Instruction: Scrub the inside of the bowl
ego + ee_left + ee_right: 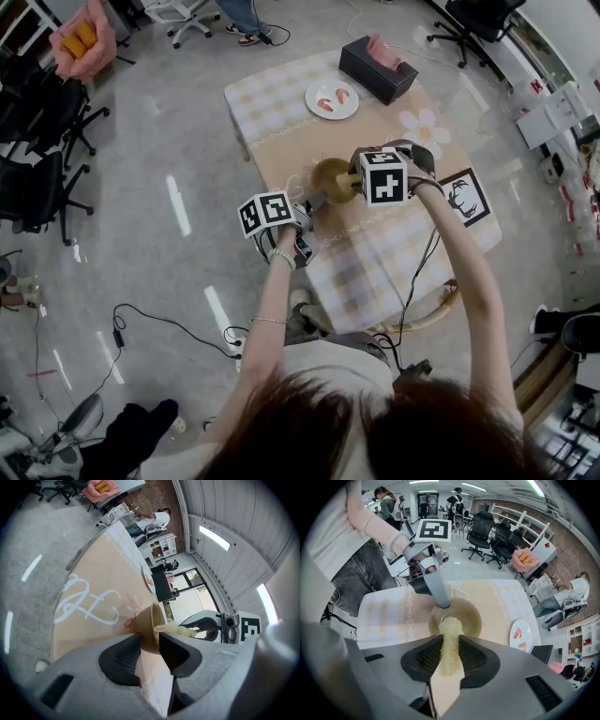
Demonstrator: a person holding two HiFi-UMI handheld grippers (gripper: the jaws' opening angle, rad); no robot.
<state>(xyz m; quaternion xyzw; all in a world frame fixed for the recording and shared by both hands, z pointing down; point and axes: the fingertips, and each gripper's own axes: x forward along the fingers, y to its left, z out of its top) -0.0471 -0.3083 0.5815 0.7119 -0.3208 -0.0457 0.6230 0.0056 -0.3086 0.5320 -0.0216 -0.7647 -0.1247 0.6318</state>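
Observation:
An olive-brown bowl (328, 174) stands on the checked tablecloth (375, 272). My left gripper (309, 201) is shut on the bowl's near rim (151, 629), one jaw inside and one outside. My right gripper (347, 184) is shut on a pale yellow mesh scrubber (450, 641), whose tip reaches into the bowl (465, 616) and touches its inside. In the left gripper view the scrubber (174, 630) fills the bowl's mouth, with the right gripper (220, 629) behind it. The left gripper's grey finger (435, 587) shows on the bowl's far rim in the right gripper view.
A white plate (332, 98) with red pieces sits at the table's far side, next to a black tissue box (377, 69). A printed card (466, 195) lies at the right edge. Office chairs (42, 187) stand left of the table; cables (159, 323) cross the floor.

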